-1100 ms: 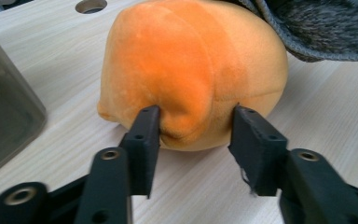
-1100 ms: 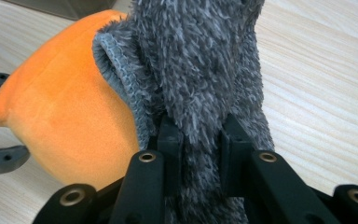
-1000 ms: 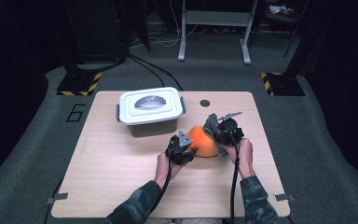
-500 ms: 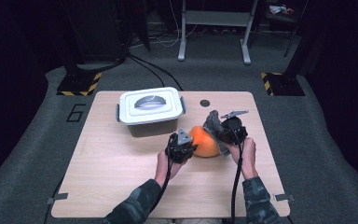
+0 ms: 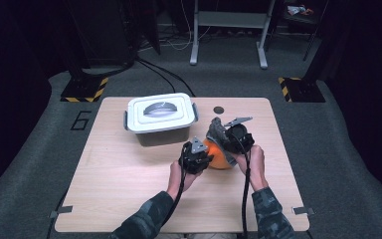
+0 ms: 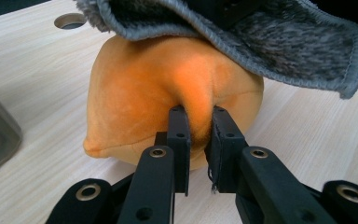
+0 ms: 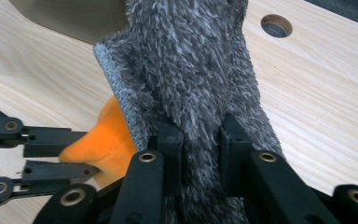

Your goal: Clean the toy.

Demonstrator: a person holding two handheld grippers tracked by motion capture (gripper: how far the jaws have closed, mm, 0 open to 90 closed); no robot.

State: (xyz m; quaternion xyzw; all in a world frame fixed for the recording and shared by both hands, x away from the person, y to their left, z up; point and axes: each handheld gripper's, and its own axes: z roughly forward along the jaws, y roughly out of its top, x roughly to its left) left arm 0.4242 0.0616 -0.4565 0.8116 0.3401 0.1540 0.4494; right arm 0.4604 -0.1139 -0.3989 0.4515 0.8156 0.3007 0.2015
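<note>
From where I stand, the left claw (image 6: 198, 140) is pinching a fold of the orange plush toy (image 6: 168, 98) that sits on the bench (image 5: 129, 184), and it should keep that fold tight so the toy stays put. Just beyond, the right claw (image 7: 200, 154) is clamped on the fuzzy grey cloth (image 7: 200, 70), which drapes over the toy's top; I'd draw it evenly across, well short of the lidded white box (image 5: 161, 117) behind.
</note>
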